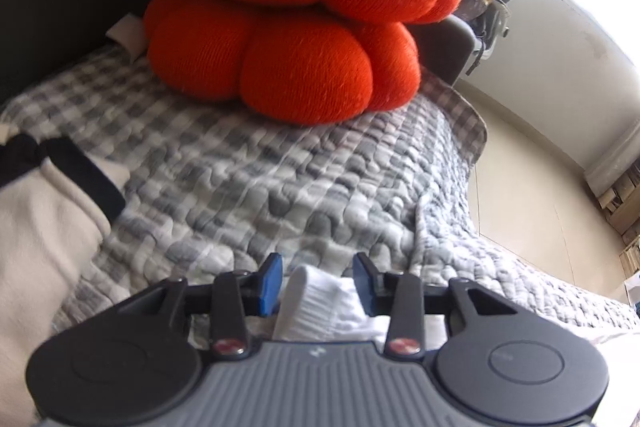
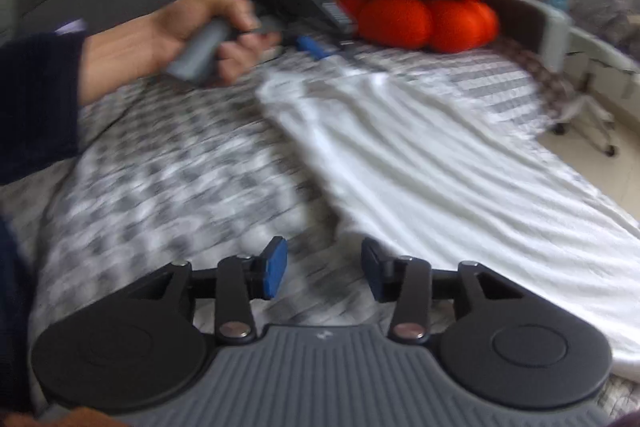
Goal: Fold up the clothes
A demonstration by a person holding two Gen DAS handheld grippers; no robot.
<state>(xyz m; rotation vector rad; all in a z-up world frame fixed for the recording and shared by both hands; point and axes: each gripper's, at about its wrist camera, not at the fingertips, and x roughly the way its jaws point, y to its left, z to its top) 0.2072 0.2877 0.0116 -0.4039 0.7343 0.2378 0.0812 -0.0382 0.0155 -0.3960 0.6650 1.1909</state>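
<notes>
With white garment (image 2: 420, 163) spread over checked quilt (image 1: 256, 179) on bed, left gripper (image 1: 318, 283) straddles a raised fold, jaws parted. Right gripper (image 2: 324, 273) released, empty, just beside hem. Clench on fold fully before lifting; keep edges aligned.

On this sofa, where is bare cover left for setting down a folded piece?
Free: checked cover between the orange cushions and the left gripper, and in front of the right gripper, left of the white garment. Crowded: the cushions' end and the cream clothing.

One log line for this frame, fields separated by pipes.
left gripper: open around white garment fold | right gripper: open, empty | surface: checked quilt
</notes>
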